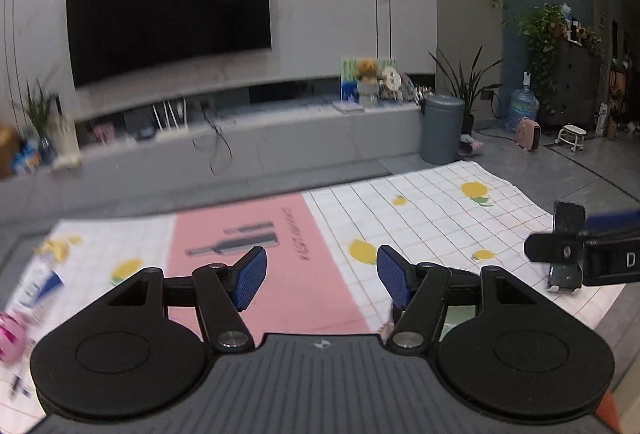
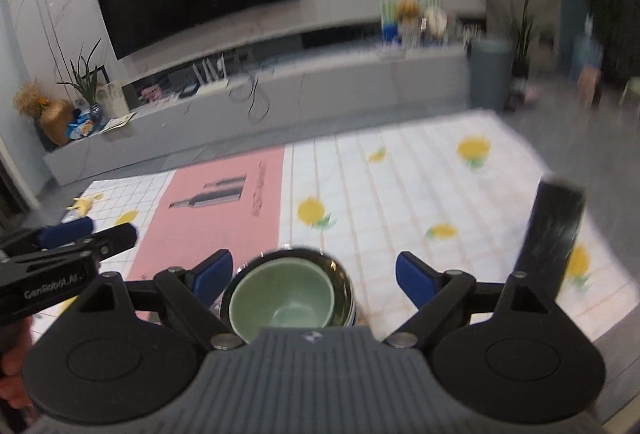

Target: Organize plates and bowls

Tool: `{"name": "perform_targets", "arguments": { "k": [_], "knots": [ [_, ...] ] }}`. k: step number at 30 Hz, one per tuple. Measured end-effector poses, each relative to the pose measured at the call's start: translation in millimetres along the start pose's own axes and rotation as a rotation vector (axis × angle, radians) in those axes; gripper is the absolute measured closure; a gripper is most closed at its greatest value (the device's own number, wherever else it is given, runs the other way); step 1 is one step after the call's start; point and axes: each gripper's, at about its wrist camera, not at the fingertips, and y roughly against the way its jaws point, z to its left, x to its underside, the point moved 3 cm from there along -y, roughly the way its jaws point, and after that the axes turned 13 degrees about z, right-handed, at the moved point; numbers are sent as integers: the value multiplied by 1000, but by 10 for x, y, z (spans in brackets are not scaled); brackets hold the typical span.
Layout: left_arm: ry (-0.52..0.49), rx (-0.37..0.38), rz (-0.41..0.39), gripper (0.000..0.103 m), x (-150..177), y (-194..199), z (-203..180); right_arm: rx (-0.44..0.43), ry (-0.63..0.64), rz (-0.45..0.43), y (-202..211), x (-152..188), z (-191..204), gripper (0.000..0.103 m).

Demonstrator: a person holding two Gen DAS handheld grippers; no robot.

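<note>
Green nested bowls (image 2: 290, 292) sit on the surface (image 2: 420, 186), low between my right hand-held gripper (image 2: 314, 274)'s wide, empty jaws, nearer its left finger. Closing now could clip the rim and tip the stack. My left hand-held gripper (image 1: 322, 274) hovers wide, empty.

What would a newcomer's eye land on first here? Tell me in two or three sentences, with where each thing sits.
The green bowl, nested in a darker bowl, sits on the tablecloth between the open fingers of the right gripper. Behind it, a pink panel splits the lemon-print tablecloth. A big black TV fills the far wall, and the left gripper hangs open over the cloth, holding nothing.
</note>
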Motion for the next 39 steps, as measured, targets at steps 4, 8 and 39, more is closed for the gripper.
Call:
{"name": "perform_targets", "arguments": {
  "k": [4,8,39],
  "knots": [
    [-12,-51,-69,27,101,216,54,28,65,-87,209,94,236,9],
    [-33,-98,-114,21,227,370,61,-13,68,-108,306,184,399,7],
    [148,-213,324,17,1391,-259,161,127,89,103,-429,1378,735,4]
  ]
}}
